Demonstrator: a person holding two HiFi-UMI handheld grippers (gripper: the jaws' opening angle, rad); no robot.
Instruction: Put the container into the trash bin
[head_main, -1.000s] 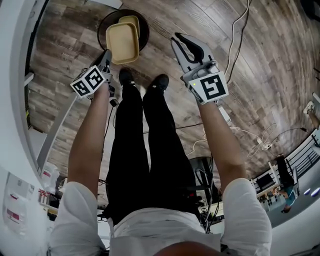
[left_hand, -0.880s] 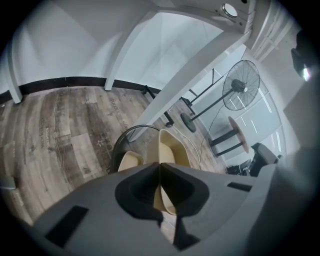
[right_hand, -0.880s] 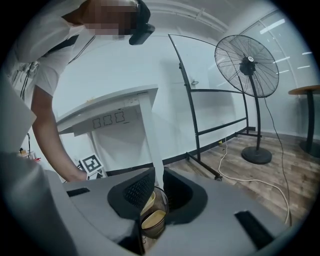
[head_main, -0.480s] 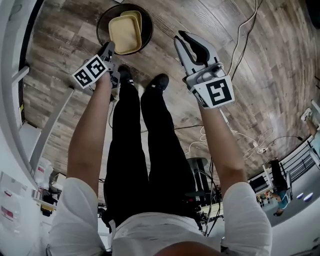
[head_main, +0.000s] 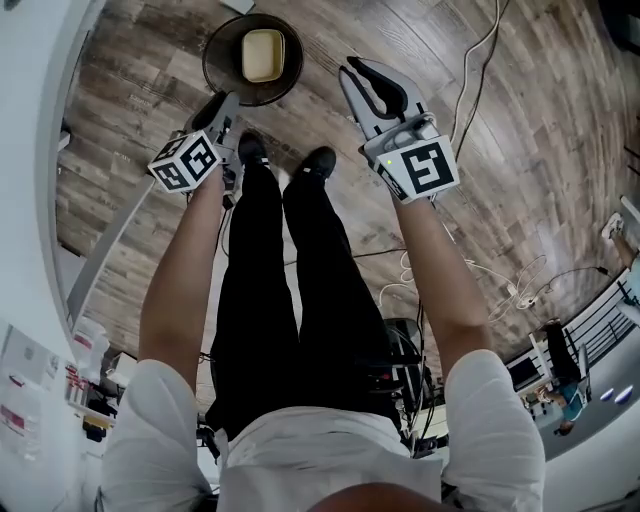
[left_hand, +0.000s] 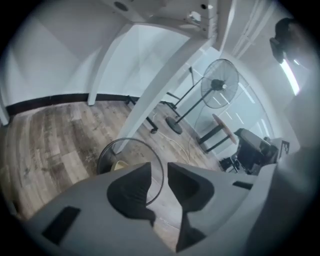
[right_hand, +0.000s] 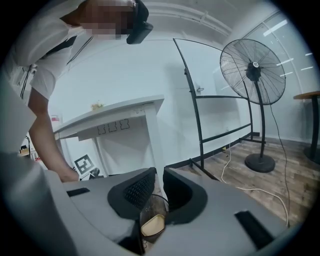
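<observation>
Container (head_main: 262, 55) lies inside trash bin (head_main: 212, 72), clear of its rim; left gripper (head_main: 226, 100) fingers opening, released; right gripper (head_main: 362, 75) fingers clenched, empty.

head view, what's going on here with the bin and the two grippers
A person stands over a round black trash bin, a gripper in each hand. The tan rectangular plastic container lies inside the bin. The left gripper hangs near its rim, its jaws opening with nothing between them; the right gripper is shut and empty.
</observation>
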